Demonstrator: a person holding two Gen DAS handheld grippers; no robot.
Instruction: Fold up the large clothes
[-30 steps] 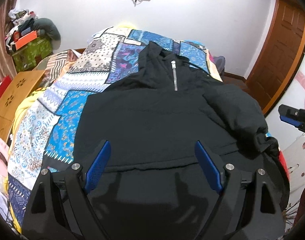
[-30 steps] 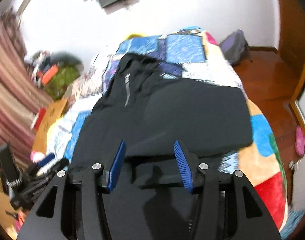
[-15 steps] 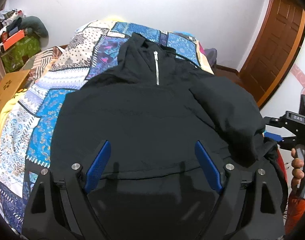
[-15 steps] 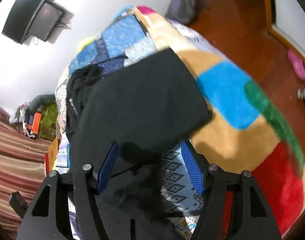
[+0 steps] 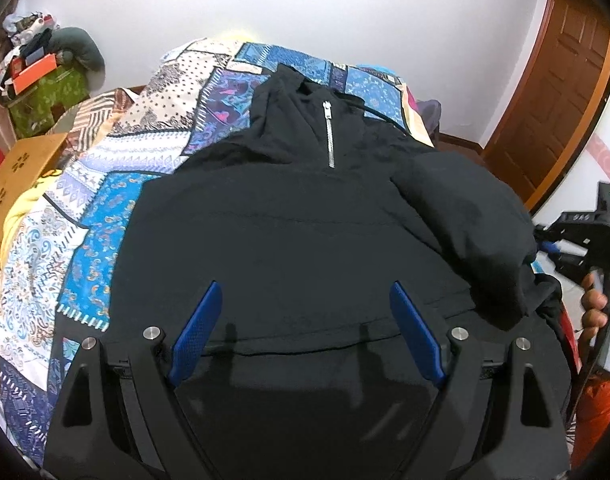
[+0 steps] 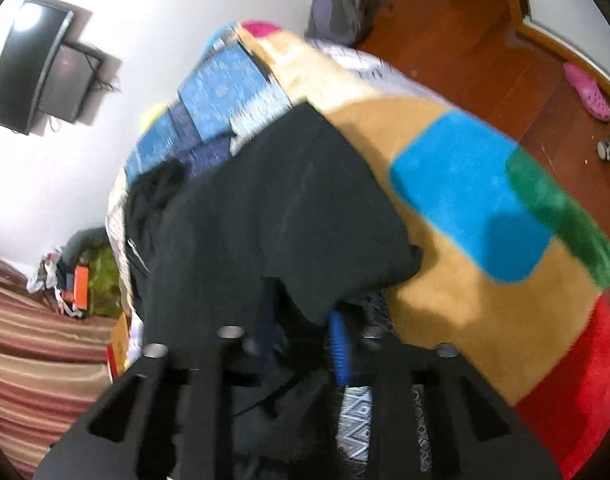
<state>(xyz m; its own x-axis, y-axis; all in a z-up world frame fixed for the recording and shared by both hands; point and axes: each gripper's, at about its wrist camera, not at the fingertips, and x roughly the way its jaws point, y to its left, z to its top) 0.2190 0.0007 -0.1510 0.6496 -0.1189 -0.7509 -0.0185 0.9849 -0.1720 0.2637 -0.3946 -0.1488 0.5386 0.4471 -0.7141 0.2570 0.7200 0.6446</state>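
Left tool point(image 5: 303, 336), left wrist view: released, jaws spread wide above the hem of the black jacket point(image 5: 305, 232), which lies front-up, zipper point(image 5: 329, 136) showing, along the bed point(image 5: 117, 168). Right tool point(image 6: 305, 320), right wrist view: jaws have just been closing, now clenched on the jacket's sleeve end near the bed's right edge.
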